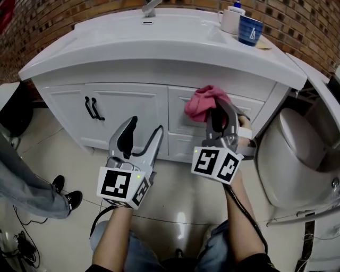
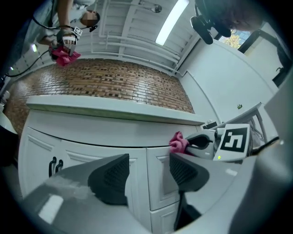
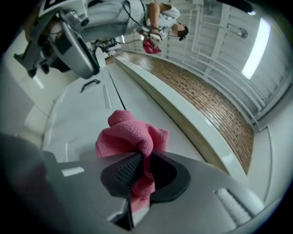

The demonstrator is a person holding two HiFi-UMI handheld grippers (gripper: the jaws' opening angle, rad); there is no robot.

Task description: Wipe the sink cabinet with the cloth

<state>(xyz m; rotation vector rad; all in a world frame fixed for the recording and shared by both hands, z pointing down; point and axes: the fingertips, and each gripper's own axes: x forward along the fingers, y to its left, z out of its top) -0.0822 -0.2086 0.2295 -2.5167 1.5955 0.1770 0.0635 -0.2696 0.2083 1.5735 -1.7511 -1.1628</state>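
Note:
The white sink cabinet (image 1: 133, 106) stands under a white counter with a basin. My right gripper (image 1: 218, 118) is shut on a bunched pink cloth (image 1: 204, 102), which it holds against the upper drawer front to the right of the doors. In the right gripper view the pink cloth (image 3: 130, 137) bulges out past the closed pads (image 3: 126, 170) and sits on the white panel (image 3: 82, 114). My left gripper (image 1: 143, 134) hangs open in front of the cabinet, left of the cloth, with nothing between its fingers (image 2: 110, 176). It also shows the cloth (image 2: 178, 143) and the cabinet (image 2: 82, 146).
Black door handles (image 1: 93, 109) sit on the left cabinet doors. A white cup (image 1: 231, 20) and a blue cup (image 1: 249, 29) stand on the counter's right end, and a faucet (image 1: 150, 8) behind the basin. A toilet (image 1: 297, 159) is close on the right. A person's shoes (image 1: 66, 194) are on the floor at left.

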